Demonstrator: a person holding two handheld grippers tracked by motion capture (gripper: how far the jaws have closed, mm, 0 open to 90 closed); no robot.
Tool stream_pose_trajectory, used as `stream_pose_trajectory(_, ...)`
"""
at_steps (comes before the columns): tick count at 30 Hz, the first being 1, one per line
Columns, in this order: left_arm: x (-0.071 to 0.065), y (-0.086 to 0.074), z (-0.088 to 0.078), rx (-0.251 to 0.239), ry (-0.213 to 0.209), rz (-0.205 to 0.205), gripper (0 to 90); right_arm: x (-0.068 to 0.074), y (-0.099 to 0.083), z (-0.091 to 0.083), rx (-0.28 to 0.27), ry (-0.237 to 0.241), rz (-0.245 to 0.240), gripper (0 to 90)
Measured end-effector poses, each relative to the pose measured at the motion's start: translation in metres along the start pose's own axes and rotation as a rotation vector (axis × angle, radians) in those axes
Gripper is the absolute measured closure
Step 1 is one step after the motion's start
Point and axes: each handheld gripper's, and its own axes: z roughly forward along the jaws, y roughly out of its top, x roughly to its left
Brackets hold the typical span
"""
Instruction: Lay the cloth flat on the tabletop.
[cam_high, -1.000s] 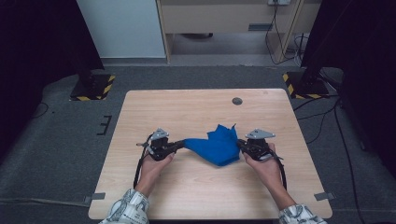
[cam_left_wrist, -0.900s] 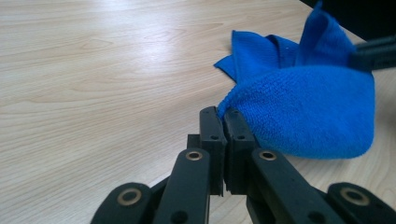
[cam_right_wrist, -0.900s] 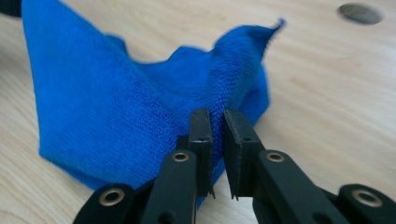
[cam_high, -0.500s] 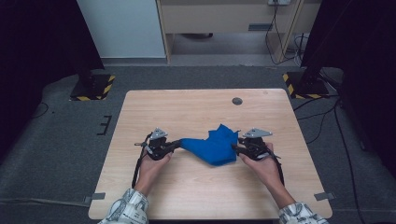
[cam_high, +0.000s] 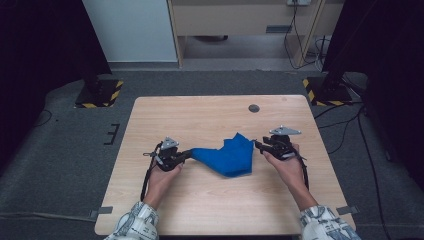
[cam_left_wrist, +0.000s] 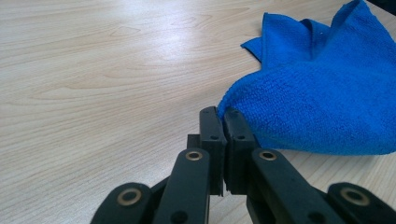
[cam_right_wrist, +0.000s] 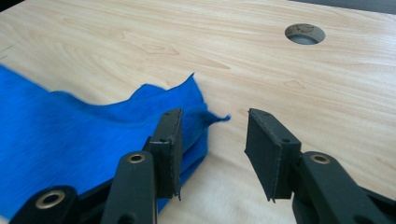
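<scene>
A pale wood-grain tabletop (cam_high: 210, 120) stands on dark grey carpet (cam_high: 60, 150), its corners rounded and its surface bare apart from a blue cloth (cam_high: 227, 155) lying a little toward 5 o'clock of the centre. A round cable hole (cam_high: 254, 108) sits toward 1 o'clock on the tabletop; in the right gripper view the same hole (cam_right_wrist: 304, 33) shows at 1 o'clock beyond the jaws.

The left gripper (cam_high: 184, 155), held in the person's left hand (cam_high: 162, 175) at about 8 o'clock of the tabletop, has its jaws pressed together on a corner of the cloth; the left gripper view shows that corner (cam_left_wrist: 229, 105) pinched between the two black pads. The right gripper (cam_high: 257, 145), in the right hand (cam_high: 287, 167) at about 4 o'clock, has its jaws apart, one pad resting over the cloth's edge (cam_right_wrist: 191, 100) and the other over bare wood.

Beyond the far edge, at 12 o'clock, a light wooden cabinet (cam_high: 240, 20) stands beside a white panel (cam_high: 130, 30). Two black stands with yellow-and-black striped bases sit at 10 o'clock (cam_high: 100, 92) and 2 o'clock (cam_high: 325, 90). Cables (cam_high: 350, 130) trail over the carpet at 3 o'clock. Strips of grey tape (cam_high: 102, 211) mark the floor near the tabletop's near corners.
</scene>
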Motion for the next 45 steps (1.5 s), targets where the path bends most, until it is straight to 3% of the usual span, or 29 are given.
stream_pose_trajectory(4, 0.001, 0.0, 0.001, 0.002, -0.001, 0.0, 88.3, -0.003, 0.001, 0.017, 0.004, 0.024, 0.032, 52.6)
stream_pose_trajectory(8, 0.001, 0.0, 0.0, -0.001, -0.003, 0.002, 88.3, 0.002, -0.002, 0.034, 0.012, 0.09, 0.061, 44.9)
stream_pose_trajectory(14, 0.001, 0.0, 0.0, 0.002, -0.002, 0.008, 88.3, 0.018, -0.006, 0.051, 0.033, 0.133, 0.014, 40.2)
stream_pose_trajectory(18, 0.0, 0.001, 0.0, 0.002, -0.002, 0.011, 88.3, 0.029, -0.005, 0.055, 0.054, 0.117, -0.057, 41.4)
stream_pose_trajectory(22, 0.0, 0.001, 0.0, -0.002, -0.004, 0.014, 88.3, 0.036, -0.002, 0.057, 0.052, 0.124, -0.092, 45.5)
stream_pose_trajectory(31, -0.002, 0.003, -0.002, -0.016, -0.004, 0.019, 88.3, 0.046, 0.002, 0.073, 0.128, 0.12, -0.152, 54.2)
stream_pose_trajectory(37, 0.0, 0.003, -0.004, -0.026, 0.008, 0.025, 88.3, 0.045, 0.003, 0.07, 0.143, 0.117, -0.16, 78.5)
stream_pose_trajectory(45, 0.002, 0.005, -0.008, -0.042, 0.027, 0.02, 88.3, 0.031, 0.005, 0.051, 0.097, 0.095, -0.128, 81.2)
